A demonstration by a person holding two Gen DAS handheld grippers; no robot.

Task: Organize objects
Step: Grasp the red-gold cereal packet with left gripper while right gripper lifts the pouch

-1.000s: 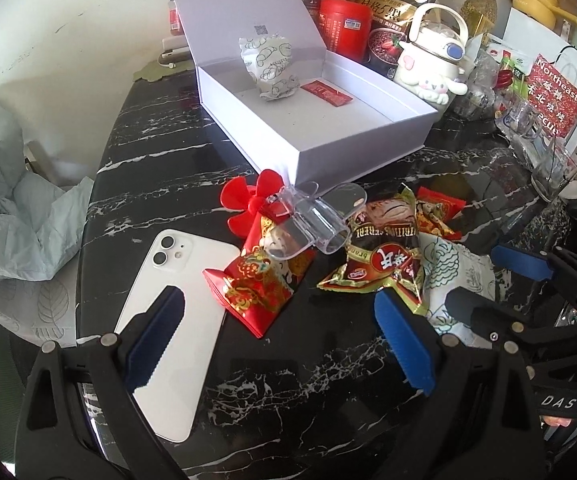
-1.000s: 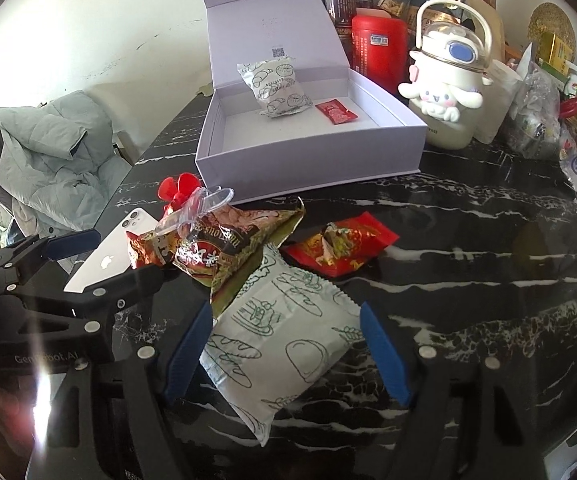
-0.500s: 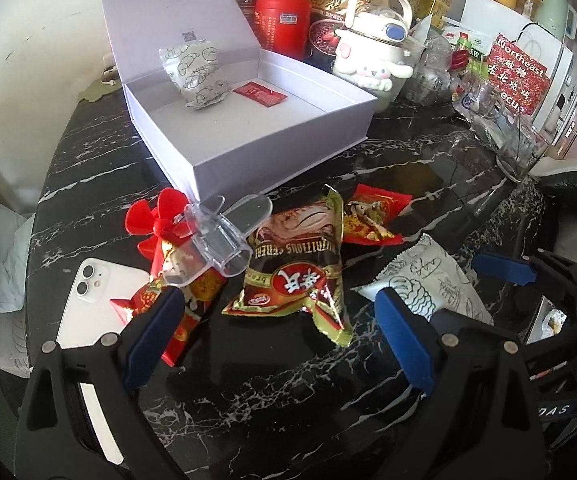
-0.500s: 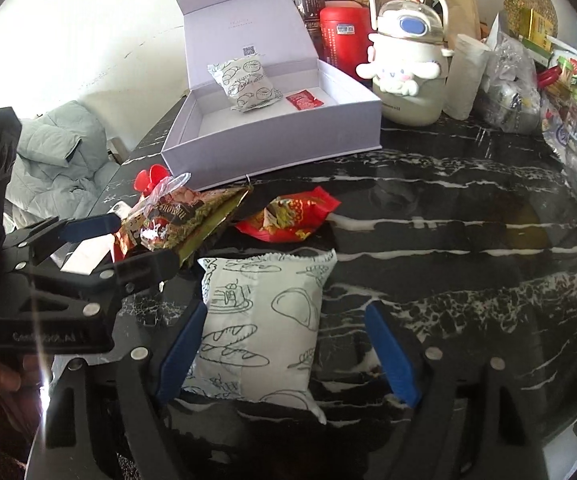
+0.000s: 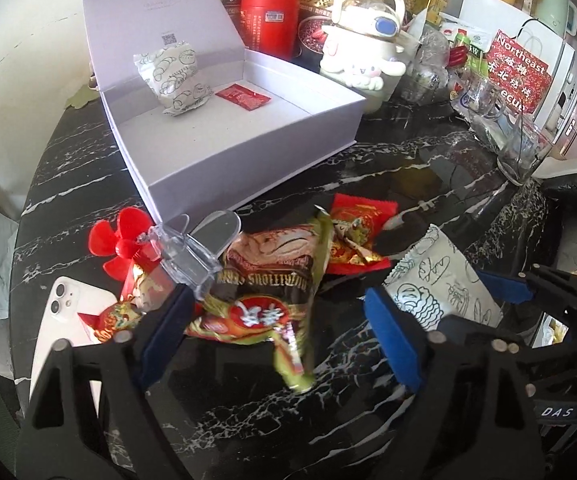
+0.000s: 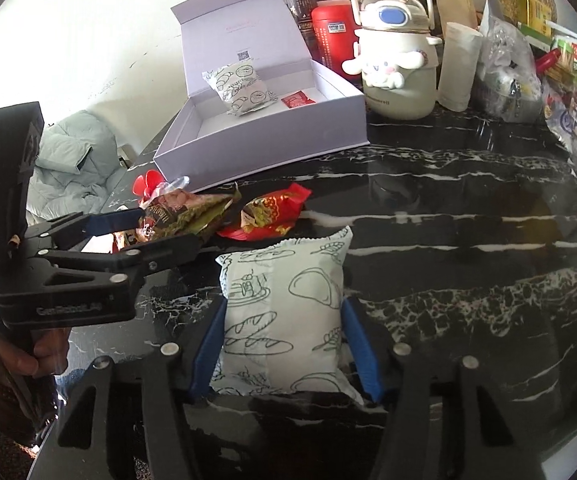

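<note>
Both tongs just narrowed — right tongs (image 6: 282, 344) squeezing bread packet (image 6: 284, 312).

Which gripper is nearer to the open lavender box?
Left. The left gripper straddles the cereal packet in front of the lavender box; the right gripper, around the white bread packet, sits farther back.

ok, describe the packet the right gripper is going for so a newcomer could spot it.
Start at the open lilac box on the black marble table. Nearer the camera than the box lies a pillow-shaped white packet, between the blue pads of the right gripper. Green line drawings of bread mark it out from the red and brown wrappers beside it; its twin sits inside the box.
</note>
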